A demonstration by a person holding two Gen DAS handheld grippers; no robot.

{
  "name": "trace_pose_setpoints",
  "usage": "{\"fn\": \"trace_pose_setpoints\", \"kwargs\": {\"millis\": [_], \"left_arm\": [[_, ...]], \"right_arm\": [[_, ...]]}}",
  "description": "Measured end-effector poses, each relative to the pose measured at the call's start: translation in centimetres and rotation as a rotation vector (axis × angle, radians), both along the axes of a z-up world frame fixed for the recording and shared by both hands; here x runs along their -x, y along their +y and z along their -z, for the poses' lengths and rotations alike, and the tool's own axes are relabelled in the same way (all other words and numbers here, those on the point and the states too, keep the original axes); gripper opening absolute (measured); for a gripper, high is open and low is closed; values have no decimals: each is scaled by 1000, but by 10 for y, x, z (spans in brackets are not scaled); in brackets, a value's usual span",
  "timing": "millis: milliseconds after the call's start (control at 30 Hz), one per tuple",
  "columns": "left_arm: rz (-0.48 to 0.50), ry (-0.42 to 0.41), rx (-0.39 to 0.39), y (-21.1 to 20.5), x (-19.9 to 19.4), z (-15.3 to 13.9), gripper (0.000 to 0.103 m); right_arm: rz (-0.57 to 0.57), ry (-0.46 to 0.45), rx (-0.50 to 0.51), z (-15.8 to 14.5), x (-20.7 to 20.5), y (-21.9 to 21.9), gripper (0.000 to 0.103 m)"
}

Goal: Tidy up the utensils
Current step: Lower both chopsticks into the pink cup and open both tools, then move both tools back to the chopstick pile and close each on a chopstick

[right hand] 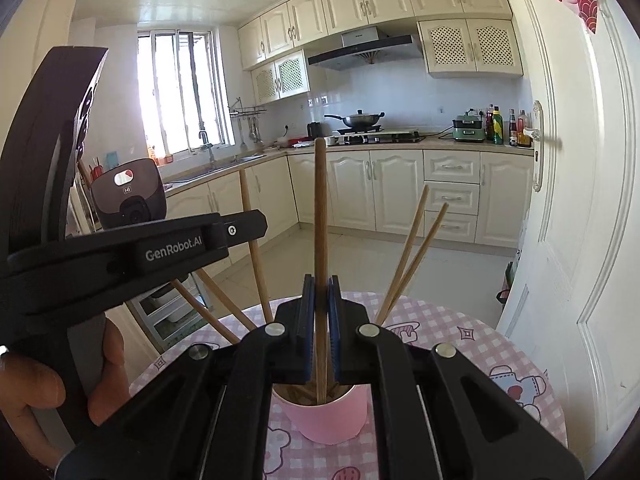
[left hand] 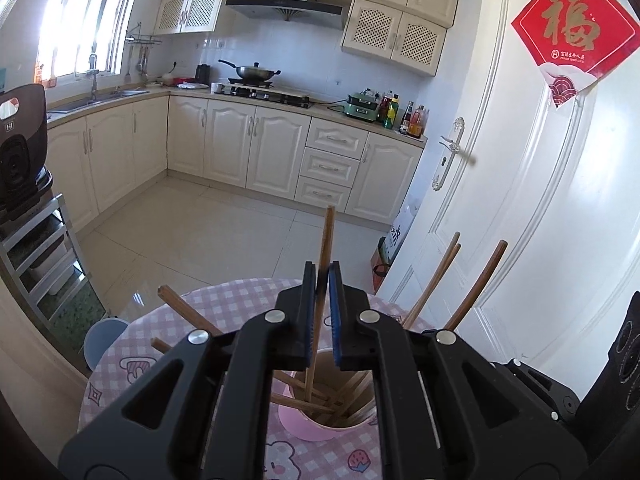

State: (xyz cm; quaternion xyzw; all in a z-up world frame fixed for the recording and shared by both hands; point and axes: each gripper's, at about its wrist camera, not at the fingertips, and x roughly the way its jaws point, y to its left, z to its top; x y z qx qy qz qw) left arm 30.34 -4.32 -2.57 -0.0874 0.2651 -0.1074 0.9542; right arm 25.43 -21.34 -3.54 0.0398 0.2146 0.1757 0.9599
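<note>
A pink cup (left hand: 304, 428) (right hand: 324, 420) stands on the pink checked tablecloth (left hand: 224, 304) (right hand: 460, 332) with several wooden chopsticks (left hand: 476, 284) (right hand: 412, 256) fanning out of it. My left gripper (left hand: 322, 268) hangs just over the cup, shut on one chopstick (left hand: 328, 236) whose lower end reaches into the cup. My right gripper (right hand: 322, 280) is over the same cup, shut on another upright chopstick (right hand: 320, 200) that also dips into it. In the right wrist view the left gripper's body (right hand: 160, 248) crosses from the left, held by a hand (right hand: 40, 384).
A white door (left hand: 520, 200) stands close on the right of the round table. A blue stool (left hand: 102, 340) sits at the table's left edge. A metal rack with a dark rice cooker (left hand: 20, 152) is at the left. Tiled floor and cabinets lie beyond.
</note>
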Motion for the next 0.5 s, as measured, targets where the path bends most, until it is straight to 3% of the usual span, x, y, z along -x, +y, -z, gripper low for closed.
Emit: {"fn": "trace_pose_setpoints", "kwargs": {"millis": [100,133,167,200,233,500], "left_arm": [[-5,4,-11,0,1,1,11],[-7,0,-19,0,3,1,21],[-12,-5,-23,-1,4,0,41],[-22,-19,-24,0,7,-2,54],[-33,-43,-20,0,10,-4,61],[-32,-31,-19,6,18,-7,61]], "right_arm": [[6,9,-2,2,-1,-2,6],[10,10,-4,1,0,-2,7],[11,13,-7,1,0,-2,7],[11,15,-10,1,0,-2,7],[10,16,-10,1,0,-2,7],[9,20,-7,-2,5,0,8]]}}
